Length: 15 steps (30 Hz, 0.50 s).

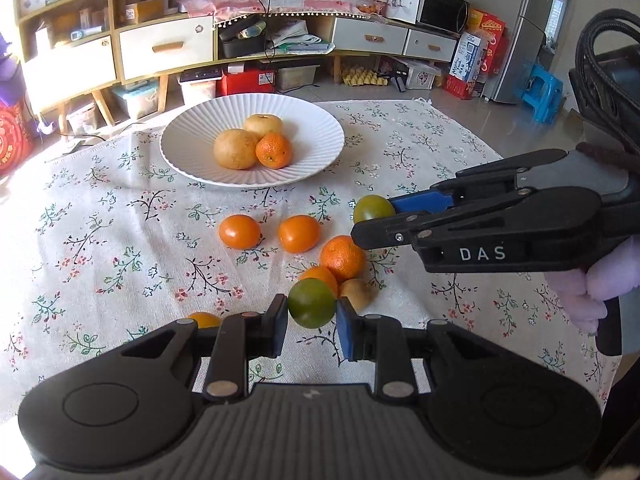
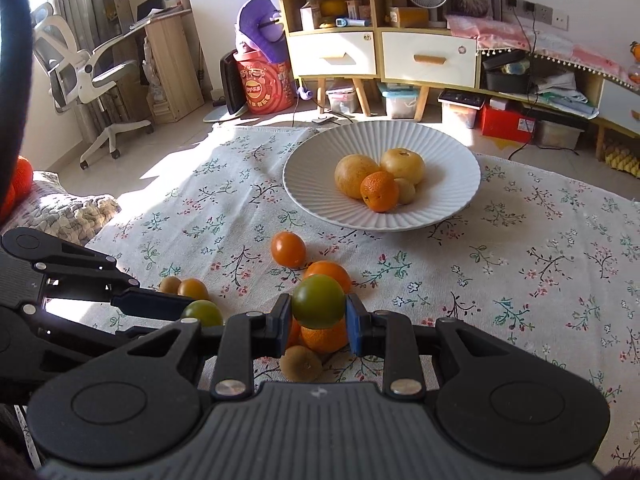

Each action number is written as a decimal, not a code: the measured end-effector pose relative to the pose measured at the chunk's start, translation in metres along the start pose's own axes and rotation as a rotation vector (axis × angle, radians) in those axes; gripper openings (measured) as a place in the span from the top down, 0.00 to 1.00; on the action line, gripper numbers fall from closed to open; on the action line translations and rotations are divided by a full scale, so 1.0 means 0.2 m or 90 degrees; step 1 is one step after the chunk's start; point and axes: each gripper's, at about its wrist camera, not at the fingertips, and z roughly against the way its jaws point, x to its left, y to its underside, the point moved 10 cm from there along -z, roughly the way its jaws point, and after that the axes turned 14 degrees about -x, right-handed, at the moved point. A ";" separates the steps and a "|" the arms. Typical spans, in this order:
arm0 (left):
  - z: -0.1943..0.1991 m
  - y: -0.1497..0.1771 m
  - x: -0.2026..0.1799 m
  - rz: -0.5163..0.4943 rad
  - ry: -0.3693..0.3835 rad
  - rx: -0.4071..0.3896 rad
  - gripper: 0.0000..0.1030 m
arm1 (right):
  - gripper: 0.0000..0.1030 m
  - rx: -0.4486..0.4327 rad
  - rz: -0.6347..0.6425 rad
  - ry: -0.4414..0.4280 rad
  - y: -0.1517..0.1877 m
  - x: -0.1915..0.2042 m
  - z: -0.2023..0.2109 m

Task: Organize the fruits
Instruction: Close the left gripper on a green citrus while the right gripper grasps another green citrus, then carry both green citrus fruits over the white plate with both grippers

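Gripping green tomato [image 1: 311, 303] in left gripper [image 1: 311, 316], right gripper [image 2: 318, 316] clamps green-orange tomato [image 2: 318, 301]

White capitals "DAS" are printed on the black side body of the right gripper [image 1: 374, 222], as seen from the left wrist camera; the letters are well spaced and clearly legible. No other text can be read. The red drum [image 2: 262, 86] on the floor left of the shelf unit carries a round gold emblem with characters too small to make out. The cartons [image 1: 478, 54] beside the refrigerator bear print, blurred and illegible. Nothing on the tabletop is lettered.
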 end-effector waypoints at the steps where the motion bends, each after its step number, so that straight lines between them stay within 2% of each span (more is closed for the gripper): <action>1: -0.01 -0.02 0.01 0.002 -0.001 -0.004 0.86 | 0.75 -0.003 -0.003 0.002 -0.01 -0.01 0.00; 15: -0.13 -0.23 0.06 0.017 -0.026 -0.039 0.86 | 0.75 -0.028 -0.025 0.034 -0.16 -0.14 -0.09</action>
